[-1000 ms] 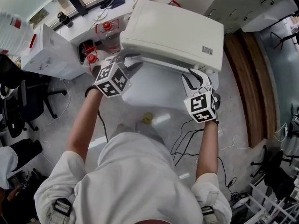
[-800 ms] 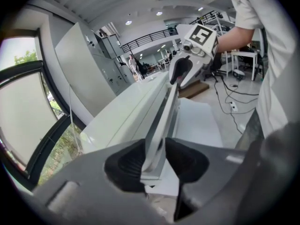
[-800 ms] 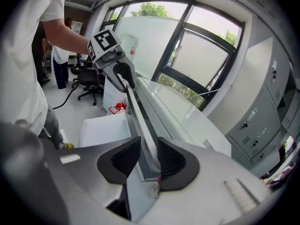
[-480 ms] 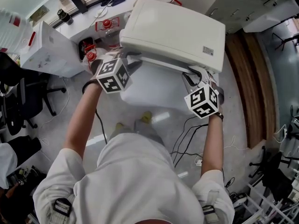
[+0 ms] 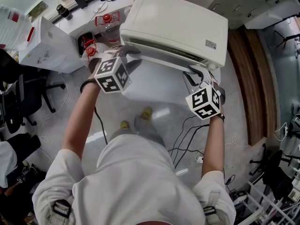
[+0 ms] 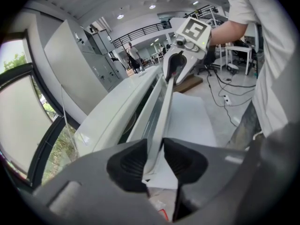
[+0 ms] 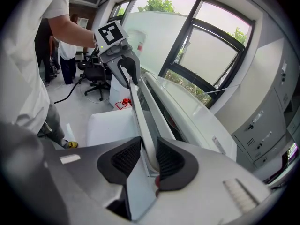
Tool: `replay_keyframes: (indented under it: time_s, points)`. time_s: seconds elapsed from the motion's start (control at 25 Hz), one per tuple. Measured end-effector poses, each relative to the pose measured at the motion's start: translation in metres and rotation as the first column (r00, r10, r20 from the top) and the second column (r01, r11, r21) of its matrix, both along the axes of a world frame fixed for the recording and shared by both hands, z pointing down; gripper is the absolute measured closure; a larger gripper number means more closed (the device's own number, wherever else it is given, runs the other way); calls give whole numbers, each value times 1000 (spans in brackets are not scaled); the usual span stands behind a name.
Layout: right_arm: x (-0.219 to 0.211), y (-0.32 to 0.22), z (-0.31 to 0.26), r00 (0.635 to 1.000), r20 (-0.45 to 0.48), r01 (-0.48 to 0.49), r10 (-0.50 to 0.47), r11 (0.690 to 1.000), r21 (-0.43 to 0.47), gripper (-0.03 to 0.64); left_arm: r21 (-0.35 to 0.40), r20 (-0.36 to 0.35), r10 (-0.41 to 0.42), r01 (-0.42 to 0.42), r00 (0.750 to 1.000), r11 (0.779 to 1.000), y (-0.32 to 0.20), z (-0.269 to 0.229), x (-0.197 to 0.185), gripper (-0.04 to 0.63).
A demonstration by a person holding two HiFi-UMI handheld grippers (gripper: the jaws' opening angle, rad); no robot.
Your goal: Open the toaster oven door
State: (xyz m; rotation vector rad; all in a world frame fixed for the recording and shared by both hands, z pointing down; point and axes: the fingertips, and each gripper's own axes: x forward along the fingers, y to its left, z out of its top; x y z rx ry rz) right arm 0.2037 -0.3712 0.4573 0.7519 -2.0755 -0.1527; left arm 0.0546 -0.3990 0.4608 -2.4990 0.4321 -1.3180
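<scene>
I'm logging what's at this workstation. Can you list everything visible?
toaster oven: one, cream white, top centre.
toaster oven door: one, white, slightly ajar, top edge gripped at both ends.
table: one, white, below the door.
box: one, white, left of the oven.
red-capped items: about three, red, between box and oven.
office chair: one, black, far left.
cables: several, black, on the floor.
left gripper: one, grey, jaws closing on the door's left end.
right gripper: one, grey, clamped on the door's right end.
</scene>
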Motion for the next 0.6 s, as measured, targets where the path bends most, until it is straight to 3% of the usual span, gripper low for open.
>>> replay_keyframes:
  time_s: [0.6]
  points:
    - [-10, 56, 25, 999, 14, -46, 46, 999, 12, 518, 5, -30, 21, -20, 999, 1000, 56, 25, -10, 490]
